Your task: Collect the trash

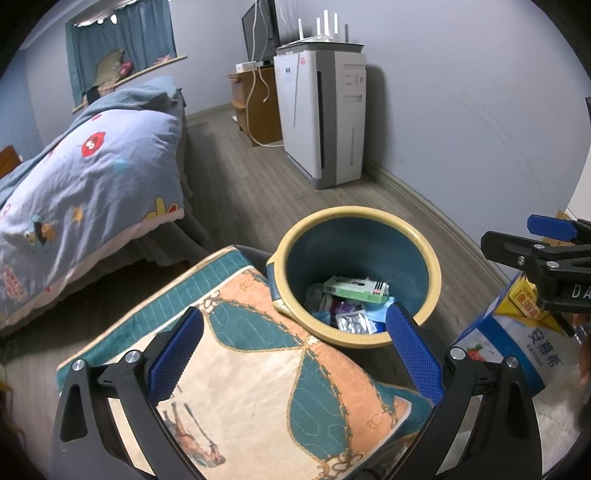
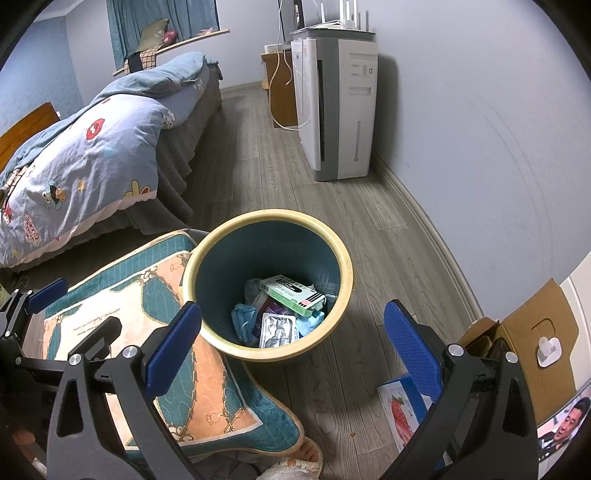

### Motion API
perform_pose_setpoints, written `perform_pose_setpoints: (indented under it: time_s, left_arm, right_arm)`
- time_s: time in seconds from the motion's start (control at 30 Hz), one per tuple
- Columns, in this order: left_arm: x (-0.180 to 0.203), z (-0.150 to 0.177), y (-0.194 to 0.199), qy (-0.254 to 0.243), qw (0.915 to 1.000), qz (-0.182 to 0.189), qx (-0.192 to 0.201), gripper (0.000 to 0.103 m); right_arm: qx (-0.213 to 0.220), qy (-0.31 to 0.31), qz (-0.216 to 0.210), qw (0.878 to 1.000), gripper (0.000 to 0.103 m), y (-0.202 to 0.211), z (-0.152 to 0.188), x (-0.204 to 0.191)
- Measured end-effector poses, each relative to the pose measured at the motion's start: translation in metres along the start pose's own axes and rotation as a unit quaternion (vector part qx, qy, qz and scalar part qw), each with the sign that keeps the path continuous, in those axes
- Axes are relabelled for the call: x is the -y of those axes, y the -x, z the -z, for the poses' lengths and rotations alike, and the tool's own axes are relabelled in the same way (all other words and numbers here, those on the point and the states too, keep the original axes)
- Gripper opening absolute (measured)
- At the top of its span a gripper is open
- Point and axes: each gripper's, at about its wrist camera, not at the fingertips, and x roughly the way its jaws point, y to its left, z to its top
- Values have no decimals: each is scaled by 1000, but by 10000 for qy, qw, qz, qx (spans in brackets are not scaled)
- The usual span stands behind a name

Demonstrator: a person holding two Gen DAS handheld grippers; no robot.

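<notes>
Both the left gripper (image 1: 295, 350) and the right gripper (image 2: 291, 347) hang spread wide and empty just above the bin (image 2: 341, 251), trash (image 2: 291, 291) already inside, so next probably comes finding another piece.

You can read "安慕希" on the blue-and-white carton (image 1: 517, 350), "DA" on the right gripper (image 1: 554, 258); the green box (image 2: 291, 295) perhaps says "NITRILE".

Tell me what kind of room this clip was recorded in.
Most likely a bedroom in a home: a bed with a cartoon-print duvet, a curtained window behind it, and a wood floor with a trash bin and a white air purifier by the wall.
</notes>
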Motion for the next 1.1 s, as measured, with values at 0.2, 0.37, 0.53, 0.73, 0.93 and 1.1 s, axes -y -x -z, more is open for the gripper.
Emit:
perform_pose_setpoints:
  time_s: [0.2,0.37,0.53,0.73,0.93,1.1]
  left_arm:
    - [-1,1,0,-4,10000,28,-1,98]
    - [1,0,-1,-34,10000,39,13,98]
    - [1,0,0,-34,10000,61,20,98]
    - [0,1,0,-36,10000,61,15,98]
    - [-1,1,0,-38,10000,66,14,98]
    - [-1,1,0,-40,10000,77,20,98]
  right_arm:
    - [-14,-15,18,10000,97,0,0,0]
    - [-20,-11,12,10000,97,0,0,1]
    - [-24,-15,25,10000,97,0,0,1]
    - [-28,-16,22,10000,97,0,0,1]
    - [-26,-15,19,10000,97,0,0,2]
    - [-30,-19,17,10000,97,0,0,2]
